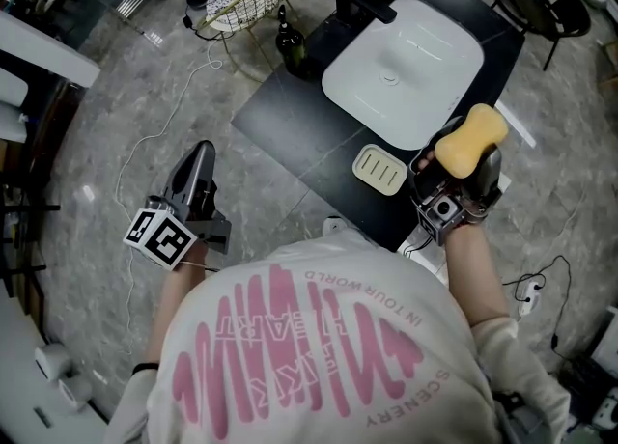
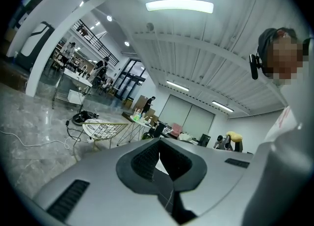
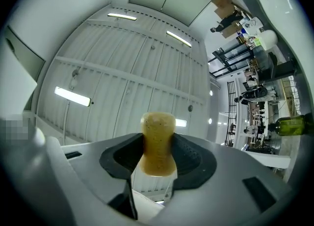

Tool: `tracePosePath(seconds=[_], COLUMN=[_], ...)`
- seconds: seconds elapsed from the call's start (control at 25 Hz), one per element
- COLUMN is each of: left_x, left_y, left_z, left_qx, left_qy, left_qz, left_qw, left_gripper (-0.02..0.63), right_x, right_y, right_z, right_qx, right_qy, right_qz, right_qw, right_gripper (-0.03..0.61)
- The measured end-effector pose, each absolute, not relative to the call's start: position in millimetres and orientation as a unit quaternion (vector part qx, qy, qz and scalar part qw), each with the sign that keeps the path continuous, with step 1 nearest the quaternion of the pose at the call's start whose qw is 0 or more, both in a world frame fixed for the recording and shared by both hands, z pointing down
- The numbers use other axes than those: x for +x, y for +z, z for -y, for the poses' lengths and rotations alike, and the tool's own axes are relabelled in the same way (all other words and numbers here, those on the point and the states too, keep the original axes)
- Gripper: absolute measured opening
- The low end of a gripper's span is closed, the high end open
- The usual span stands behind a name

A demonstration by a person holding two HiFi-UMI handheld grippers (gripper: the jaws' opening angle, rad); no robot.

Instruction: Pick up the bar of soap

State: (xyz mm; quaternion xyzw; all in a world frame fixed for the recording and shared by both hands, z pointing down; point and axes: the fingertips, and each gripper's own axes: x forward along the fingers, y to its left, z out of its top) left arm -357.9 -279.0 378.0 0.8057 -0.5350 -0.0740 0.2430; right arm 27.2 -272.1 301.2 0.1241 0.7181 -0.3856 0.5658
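Past the person's white shirt [image 1: 319, 355], the right gripper [image 1: 463, 154] clamps the yellow soap bar [image 1: 470, 138] at its waist, both ends jutting beyond the fingers, raised over the black counter [image 1: 280, 124]. The left gripper [image 1: 200, 157] is closed and empty.

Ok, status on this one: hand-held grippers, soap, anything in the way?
Right hand-held gripper shut on the bar of soap, tilted upward. Left hand-held gripper shut, empty. Soap dish bare. Nothing in the way.

The person's white shirt [image 1: 319, 355] bears pink print, upside down in the head view: "SCENERY" and "IN YOUR WORLD"; the larger letters are unreadable.
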Motion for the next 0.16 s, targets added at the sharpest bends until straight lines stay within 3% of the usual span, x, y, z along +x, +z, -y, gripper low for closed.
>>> tracePosePath(seconds=[0.16], left_x=[-365.3], left_y=[383.1], left_z=[276.5], left_qx=[0.799], left_qy=[-0.076], left_qz=[0.541], left_qw=[0.250], left_gripper=[0.011], right_x=[27.3], right_y=[307.2], right_z=[270.4], right_qx=[0.125], right_qy=[-0.381], right_qz=[-0.722], right_qw=[0.564], right_gripper=[0.192])
